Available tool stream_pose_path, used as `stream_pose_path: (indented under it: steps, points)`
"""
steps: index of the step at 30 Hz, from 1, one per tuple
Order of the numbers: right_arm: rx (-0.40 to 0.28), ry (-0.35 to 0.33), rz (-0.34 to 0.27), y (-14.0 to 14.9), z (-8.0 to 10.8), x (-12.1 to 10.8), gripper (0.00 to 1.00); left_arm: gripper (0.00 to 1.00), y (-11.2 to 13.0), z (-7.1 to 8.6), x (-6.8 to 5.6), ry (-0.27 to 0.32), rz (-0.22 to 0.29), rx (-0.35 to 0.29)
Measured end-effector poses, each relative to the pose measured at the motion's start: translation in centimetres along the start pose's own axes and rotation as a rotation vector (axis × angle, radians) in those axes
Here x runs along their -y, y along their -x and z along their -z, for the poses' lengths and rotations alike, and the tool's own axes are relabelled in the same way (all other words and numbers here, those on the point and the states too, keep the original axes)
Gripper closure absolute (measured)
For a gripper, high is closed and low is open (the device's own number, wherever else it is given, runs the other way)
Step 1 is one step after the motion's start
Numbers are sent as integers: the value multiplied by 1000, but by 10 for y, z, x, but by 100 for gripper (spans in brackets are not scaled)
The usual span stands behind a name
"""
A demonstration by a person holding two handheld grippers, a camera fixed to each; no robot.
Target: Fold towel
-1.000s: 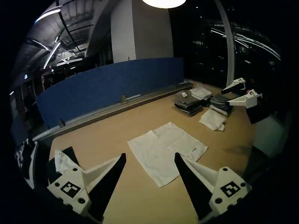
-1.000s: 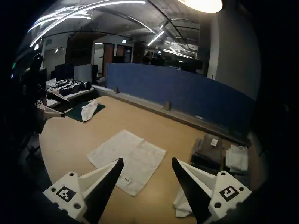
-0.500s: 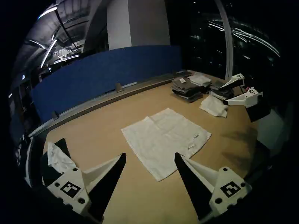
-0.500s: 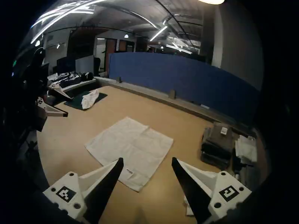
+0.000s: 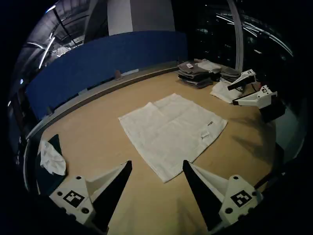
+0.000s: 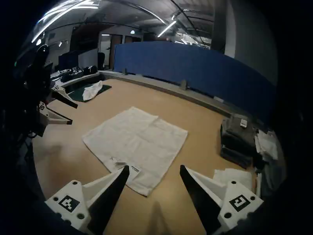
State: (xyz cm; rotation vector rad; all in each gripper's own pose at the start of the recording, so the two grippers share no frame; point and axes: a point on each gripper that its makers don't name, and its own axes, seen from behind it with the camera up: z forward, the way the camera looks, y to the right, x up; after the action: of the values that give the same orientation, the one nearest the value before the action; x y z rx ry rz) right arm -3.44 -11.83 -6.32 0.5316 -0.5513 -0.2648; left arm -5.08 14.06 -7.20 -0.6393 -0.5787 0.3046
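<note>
Near the towel (image 5: 172,129), left tool (image 5: 156,162) and right tool (image 6: 153,167) gaped empty; mismatched corner grabs could skew the fold.

Dim fisheye pictures, edges bent; ceiling strip lights (image 6: 168,29) glare, soft shadows lie on the table (image 5: 98,133).

Showed a tan wooden desk (image 5: 90,133) backed by a long blue partition (image 5: 105,55); beyond, took in a pale column (image 5: 137,15), ceiling strip lights (image 6: 171,28) and dark windows (image 5: 211,43) in a dim office.
</note>
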Motion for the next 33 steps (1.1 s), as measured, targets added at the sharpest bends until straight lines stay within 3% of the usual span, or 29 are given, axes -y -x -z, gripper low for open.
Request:
stream_pose_path:
  steps: [12, 33]
  points:
    - [65, -18, 2, 41, -25, 8, 0, 3, 34, -26, -11, 34, -2, 57]
    - [122, -40, -9, 65, -39, 12, 1, 4, 50, -40, -24, 86, -17, 141]
